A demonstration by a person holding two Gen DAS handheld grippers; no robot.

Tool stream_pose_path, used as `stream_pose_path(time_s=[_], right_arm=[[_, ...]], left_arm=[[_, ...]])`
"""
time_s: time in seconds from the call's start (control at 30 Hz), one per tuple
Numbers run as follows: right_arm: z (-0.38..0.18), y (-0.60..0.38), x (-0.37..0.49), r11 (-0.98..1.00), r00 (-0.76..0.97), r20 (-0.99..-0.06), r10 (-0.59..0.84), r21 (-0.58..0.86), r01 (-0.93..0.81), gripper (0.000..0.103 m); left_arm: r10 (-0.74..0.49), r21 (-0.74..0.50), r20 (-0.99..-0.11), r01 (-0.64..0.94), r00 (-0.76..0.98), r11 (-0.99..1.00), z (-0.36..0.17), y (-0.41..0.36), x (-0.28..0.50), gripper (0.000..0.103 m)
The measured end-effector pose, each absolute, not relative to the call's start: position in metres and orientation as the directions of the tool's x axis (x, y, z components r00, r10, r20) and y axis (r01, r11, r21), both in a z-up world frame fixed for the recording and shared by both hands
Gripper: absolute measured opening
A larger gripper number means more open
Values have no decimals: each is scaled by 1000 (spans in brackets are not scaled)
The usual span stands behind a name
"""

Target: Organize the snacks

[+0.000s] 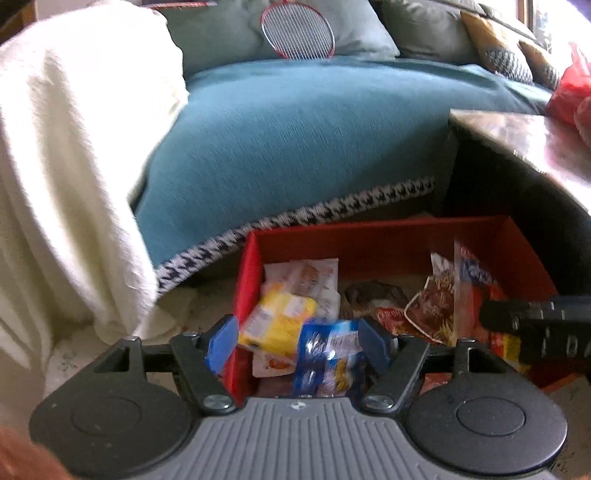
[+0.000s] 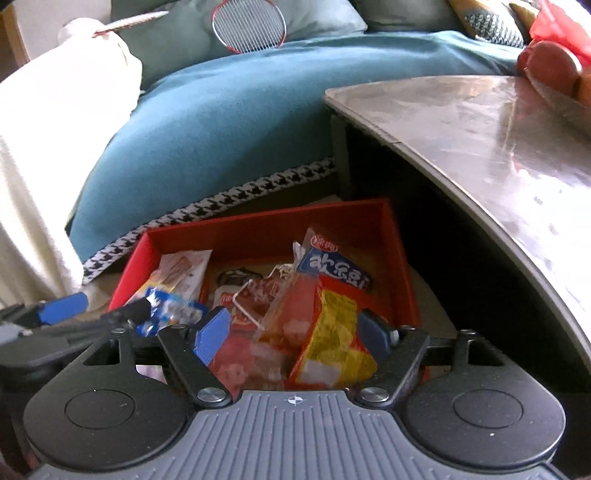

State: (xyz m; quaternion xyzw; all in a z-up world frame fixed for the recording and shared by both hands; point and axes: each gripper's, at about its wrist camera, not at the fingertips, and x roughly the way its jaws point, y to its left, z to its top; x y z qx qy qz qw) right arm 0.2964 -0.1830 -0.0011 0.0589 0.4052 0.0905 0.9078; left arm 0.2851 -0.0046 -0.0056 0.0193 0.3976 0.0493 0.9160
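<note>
A red cardboard box (image 1: 369, 236) on the floor holds several snack packets; it also shows in the right wrist view (image 2: 266, 218). My left gripper (image 1: 297, 343) is open over the box's left part, with a blue and white packet (image 1: 328, 358) and a yellow packet (image 1: 277, 321) loose between its fingers. My right gripper (image 2: 291, 332) is open over the box's front, with a red and yellow packet (image 2: 332, 343) and a clear pink packet (image 2: 280, 317) lying between its fingers. The right gripper shows at the right in the left wrist view (image 1: 535, 328).
A teal sofa (image 1: 295, 129) with a houndstooth hem stands behind the box. A white blanket (image 1: 66, 166) hangs at the left. A shiny low table (image 2: 498, 140) overhangs the box's right side, with red fruit (image 2: 550, 66) on it. A badminton racket (image 1: 297, 31) lies on the sofa.
</note>
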Motion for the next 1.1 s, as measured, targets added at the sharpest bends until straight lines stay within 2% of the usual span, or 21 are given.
stream_pose_path(time_s=[0.2,0.57,1.1], right_arm=[[6,-181,257,977,669,-712,211,177,-120,83],[-5,-188,192,987,658,-736,158,145,-74,85],[-4,-186,146,980,656,-731,188,180,-80,86]], left_arm=[[108,56,-714,-97,692,994,12,5,253,66],[87,40,-756,-87,649,995,8,0,184,67],[45,30,-750,-34,660,999,13,-16,125,67]])
